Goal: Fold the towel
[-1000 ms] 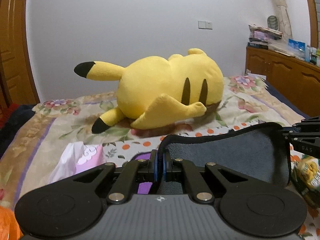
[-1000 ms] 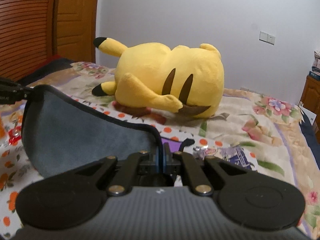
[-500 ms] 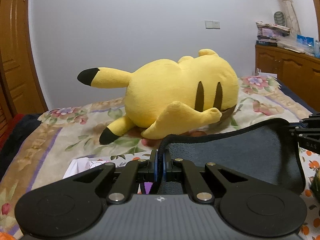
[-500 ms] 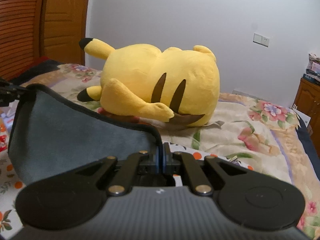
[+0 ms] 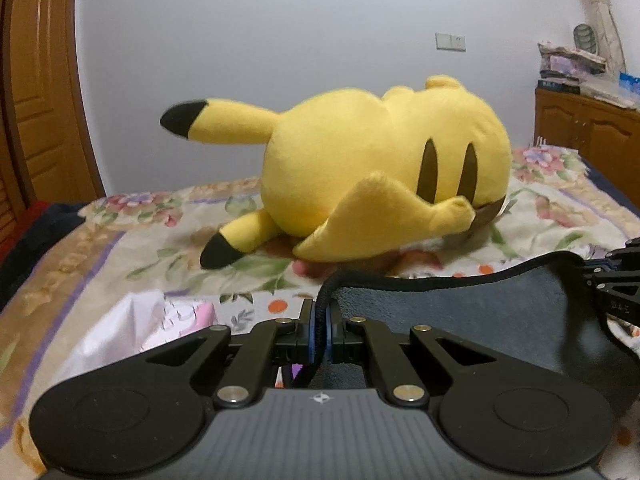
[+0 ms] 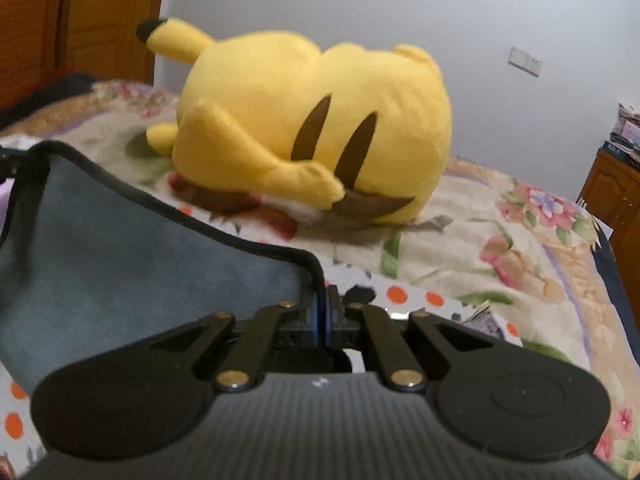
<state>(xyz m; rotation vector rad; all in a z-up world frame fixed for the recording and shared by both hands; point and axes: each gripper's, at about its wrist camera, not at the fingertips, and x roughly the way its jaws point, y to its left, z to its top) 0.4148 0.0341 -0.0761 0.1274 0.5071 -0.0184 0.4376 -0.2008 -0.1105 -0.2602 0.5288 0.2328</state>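
A grey towel [image 5: 480, 320] with a black hem hangs stretched between my two grippers above the bed. My left gripper [image 5: 320, 320] is shut on the towel's left corner. My right gripper [image 6: 322, 308] is shut on the towel's [image 6: 140, 264] right corner. The right gripper also shows at the right edge of the left wrist view [image 5: 612, 284]. The towel's lower part is hidden behind the gripper bodies.
A big yellow plush toy [image 5: 380, 176] lies on the flowered bedspread [image 5: 120, 248] just beyond the towel; it also shows in the right wrist view [image 6: 312, 120]. A white and pink bag [image 5: 132, 324] lies at left. A wooden cabinet [image 5: 588, 124] stands at right, a wooden door [image 5: 36, 100] at left.
Both grippers have carried the towel forward toward the plush toy, which looms larger. The towel's top edge sits lower in the left wrist view. Both grips are unchanged.
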